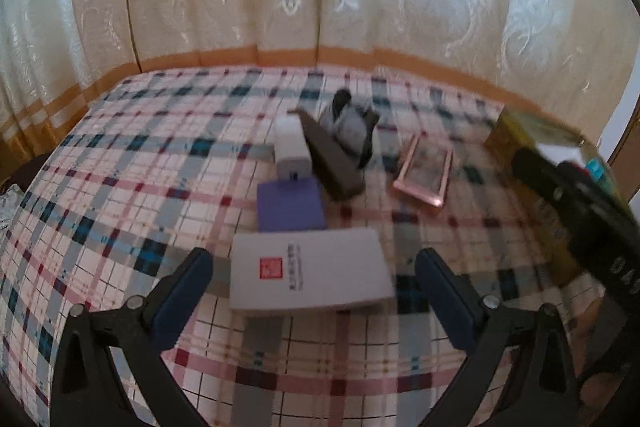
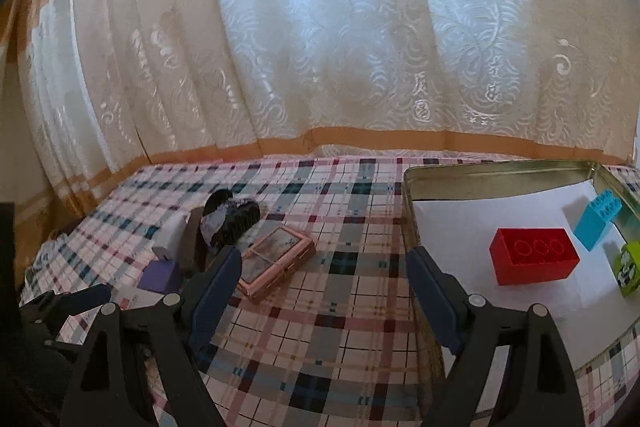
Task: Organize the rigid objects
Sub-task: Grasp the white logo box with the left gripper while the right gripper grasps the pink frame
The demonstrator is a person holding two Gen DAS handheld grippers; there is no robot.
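Left gripper (image 1: 314,291) has the white box (image 1: 308,273) dead ahead at 12 o'clock, purple block (image 1: 290,205) behind it; bare plaid tablecloth (image 1: 120,187) at 10 is wide open.

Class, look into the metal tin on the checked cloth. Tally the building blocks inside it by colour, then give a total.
In the tin:
red block: 1
blue block: 1
green block: 1
Total: 3

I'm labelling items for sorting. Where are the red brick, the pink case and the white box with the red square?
red brick (image 2: 534,259): right wrist view, front face.
pink case (image 2: 276,259): right wrist view, top panel.
white box (image 1: 308,273): left wrist view, top face, beside the red square.
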